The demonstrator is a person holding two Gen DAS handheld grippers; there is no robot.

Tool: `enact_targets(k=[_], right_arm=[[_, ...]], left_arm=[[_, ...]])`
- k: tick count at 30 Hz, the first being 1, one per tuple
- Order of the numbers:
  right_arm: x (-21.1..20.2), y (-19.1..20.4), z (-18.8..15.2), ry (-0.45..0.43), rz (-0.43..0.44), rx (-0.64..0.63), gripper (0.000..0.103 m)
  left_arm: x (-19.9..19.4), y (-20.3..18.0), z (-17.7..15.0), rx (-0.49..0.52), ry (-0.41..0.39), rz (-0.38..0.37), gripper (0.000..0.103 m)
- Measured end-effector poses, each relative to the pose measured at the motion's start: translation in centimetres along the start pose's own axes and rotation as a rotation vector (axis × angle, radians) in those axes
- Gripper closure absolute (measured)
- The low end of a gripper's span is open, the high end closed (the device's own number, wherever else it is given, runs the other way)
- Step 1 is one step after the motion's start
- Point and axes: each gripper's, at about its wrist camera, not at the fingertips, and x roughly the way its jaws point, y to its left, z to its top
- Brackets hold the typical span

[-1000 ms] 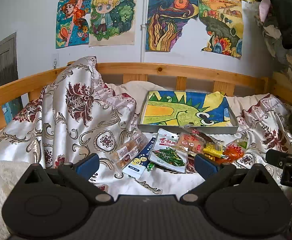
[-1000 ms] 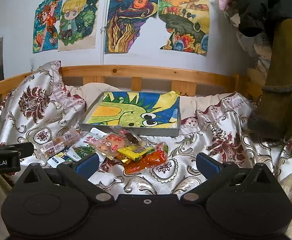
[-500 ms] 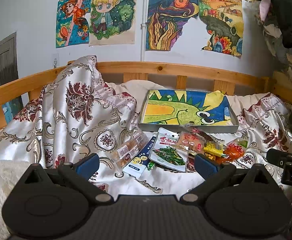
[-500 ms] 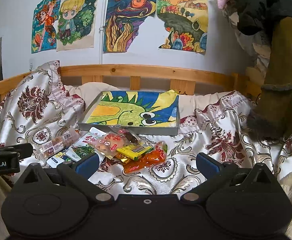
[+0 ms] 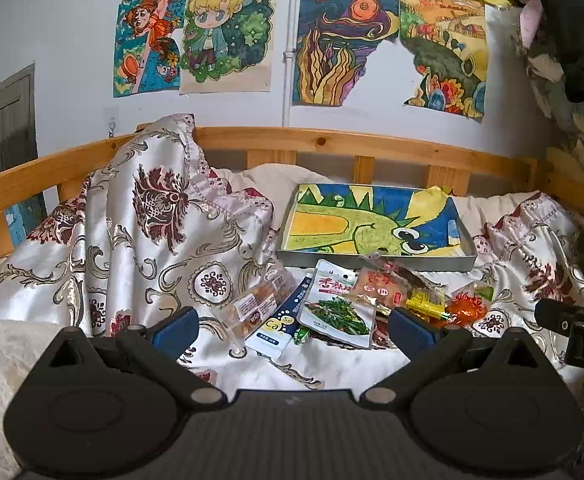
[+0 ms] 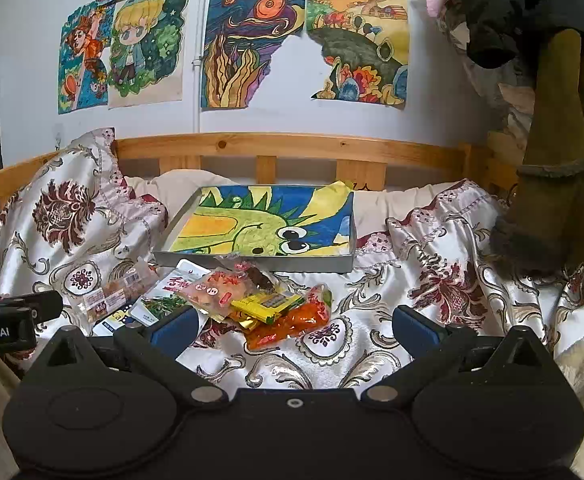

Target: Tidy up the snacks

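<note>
A heap of snack packets lies on the satin bedspread in front of a shallow grey tray (image 5: 376,261) (image 6: 251,261) lined with a green dragon drawing. In the heap I see a clear pack of brown cakes (image 5: 257,300) (image 6: 111,296), a white and blue pouch (image 5: 281,322), a pouch with green vegetables (image 5: 338,306), a pink packet (image 6: 217,290) (image 5: 380,285), a yellow packet (image 6: 267,304) and an orange packet (image 6: 292,320) (image 5: 468,305). My left gripper (image 5: 294,326) is open, just short of the heap. My right gripper (image 6: 294,326) is open too, near the orange packet.
The bedspread (image 5: 151,232) is bunched up high on the left. A wooden bed rail (image 6: 292,146) runs behind the tray. Clothes hang at the right (image 6: 548,160). Each gripper shows at the edge of the other's view.
Both views have shifted only slightly; the snacks and tray lie where they were, and both grippers stay open.
</note>
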Motion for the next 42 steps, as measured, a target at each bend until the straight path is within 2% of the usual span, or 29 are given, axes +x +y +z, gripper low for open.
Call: enact_targets(k=[12, 19, 24, 32, 38, 42], right_arm=[[-1.3, 0.3, 0.4, -0.022, 0.026, 0.001, 0.001], [-2.1, 0.0, 1.5, -0.048, 0.079, 0.012, 0.001], [-1.5, 0.4, 2.9, -0.041, 0.106, -0.048, 0.001], [2.2, 0.2, 5.0, 0.033, 0.127, -0.116, 0.001], [6.3, -0.8, 5.6, 0.130, 0.144, -0.106, 0.001], [9.3, -1.8, 5.7, 0.235, 0.206, -0.039, 0.001]], left_arm=[[0.1, -0.4, 0.3, 0.016, 0.027, -0.003, 0.000], [0.9, 1.7, 2.9, -0.113, 0.031, -0.050, 0.000], [2.9, 1.7, 4.3, -0.059, 0.068, -0.062, 0.000], [6.9, 0.4, 5.4, 0.033, 0.163, -0.086, 0.000], [9.9, -0.8, 5.2, 0.088, 0.232, -0.084, 0.000], [11.9, -1.6, 5.2, 0.149, 0.265, -0.072, 0.000]])
